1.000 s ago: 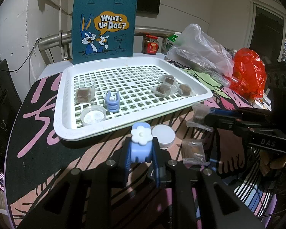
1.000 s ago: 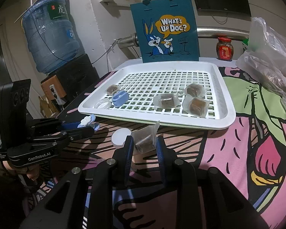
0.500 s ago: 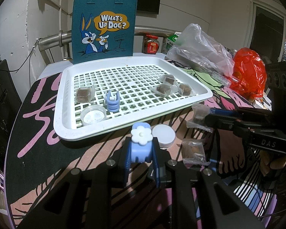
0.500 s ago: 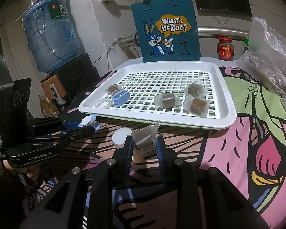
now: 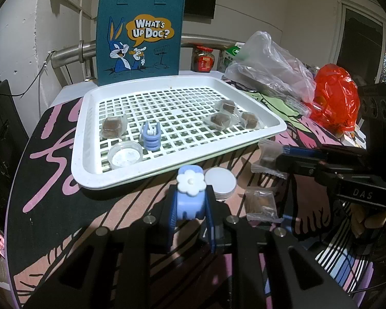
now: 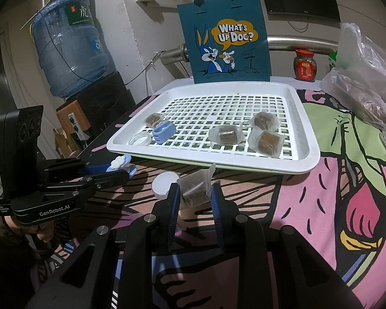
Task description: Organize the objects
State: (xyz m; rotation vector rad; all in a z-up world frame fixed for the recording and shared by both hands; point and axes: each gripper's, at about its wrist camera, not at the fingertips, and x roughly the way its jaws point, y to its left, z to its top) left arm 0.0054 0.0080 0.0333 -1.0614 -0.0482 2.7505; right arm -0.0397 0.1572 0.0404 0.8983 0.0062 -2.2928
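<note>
Blue plastic clip with a white flower [image 5: 190, 200] is sitting pinched between the fingers of the left gripper [image 5: 190, 221], held above the patterned tablecloth [image 5: 51, 180] just short of the tray's near edge. The right gripper [image 6: 193, 203] is clamping a clear-wrapped brown cube [image 6: 195, 190] the same way — fingers narrowed onto the packet, also just off the tray's near edge. In the left wrist view, a second wrapped cube [image 5: 261, 202] is lying on the cloth to the right of the clip, w/ a white round lid [image 5: 220, 182] touching or nearly touching the clip's right side; can't tell which.

Past those, the white slotted tray [image 5: 90, 175] is resting on the table. At its near left corner a small clear round dish [image 5: 125, 154] is sitting, w/ a second blue clip [image 5: 149, 137] just beside it and one wrapped cube [image 5: 112, 126] behind. Toward the tray's right edge three more wrapped cubes [image 5: 221, 121] are grouped close together.

At the table's far edge a teal "What's Up Doc?" bag [image 5: 139, 31] is standing upright — a red-lidded jar [image 5: 202, 59], a clear plastic bag [image 5: 270, 64] and a red plastic bag [image 5: 334, 100] are lying off to the right.
</note>
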